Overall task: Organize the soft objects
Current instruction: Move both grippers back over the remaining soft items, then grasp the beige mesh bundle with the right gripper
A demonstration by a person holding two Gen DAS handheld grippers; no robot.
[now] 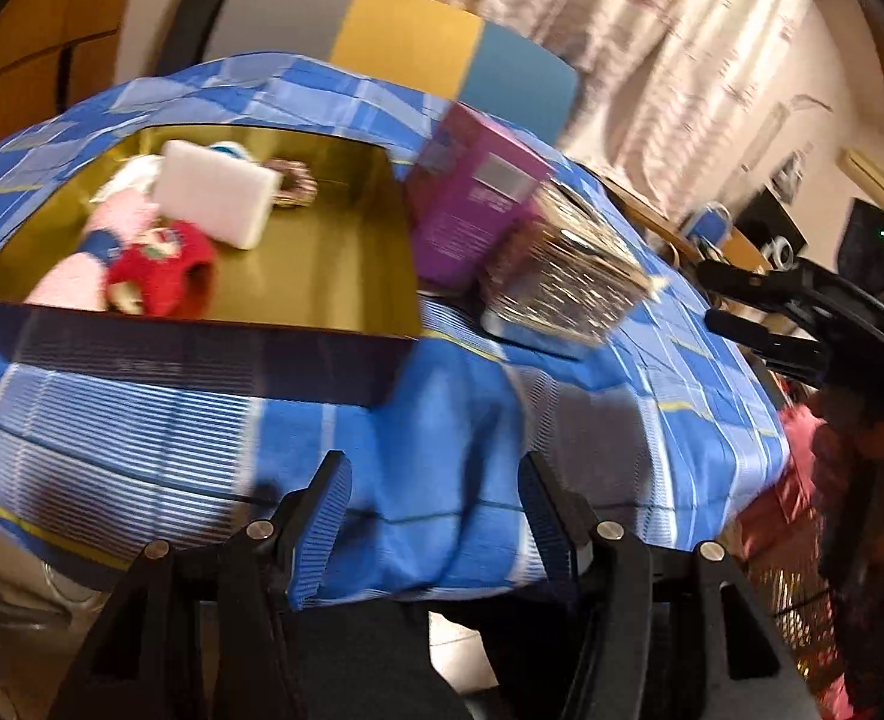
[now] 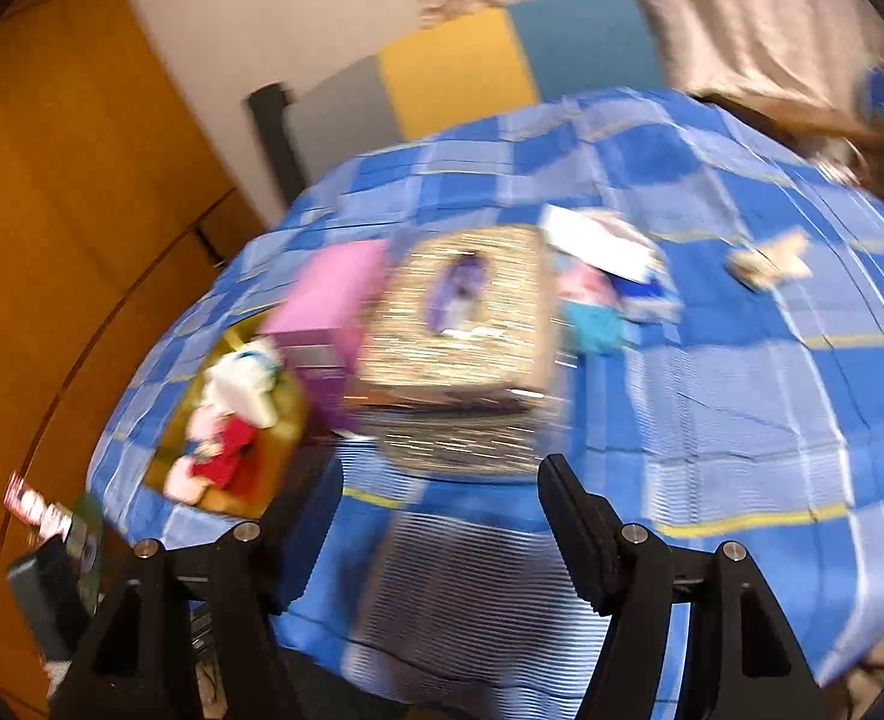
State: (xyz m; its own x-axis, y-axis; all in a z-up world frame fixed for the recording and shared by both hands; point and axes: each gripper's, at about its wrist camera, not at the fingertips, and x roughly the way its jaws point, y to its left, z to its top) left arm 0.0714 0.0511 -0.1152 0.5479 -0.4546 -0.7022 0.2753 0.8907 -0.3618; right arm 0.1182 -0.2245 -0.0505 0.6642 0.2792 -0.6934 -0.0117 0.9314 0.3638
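Observation:
An open box (image 1: 202,354) with a gold inside and dark blue wall sits on the blue checked cloth. It holds a white sponge (image 1: 220,198), a pink plush (image 1: 124,222), a red plush (image 1: 160,270) and a brown ring-shaped thing (image 1: 295,183). My left gripper (image 1: 436,468) is open and empty over the cloth's near edge. My right gripper (image 2: 436,480) is open with nothing between its fingers, just short of the glittery box (image 2: 460,324). Behind that box lies a blurred pile of white, pink and teal soft things (image 2: 598,294), with a beige star-shaped piece (image 2: 772,264) farther right.
A purple carton (image 1: 472,204) stands between the gold box and the glittery box (image 1: 562,276). My right gripper (image 1: 709,295) shows at the right of the left wrist view. A grey, yellow and blue chair back (image 1: 406,42) stands behind the table; a wooden cupboard (image 2: 70,210) is at left.

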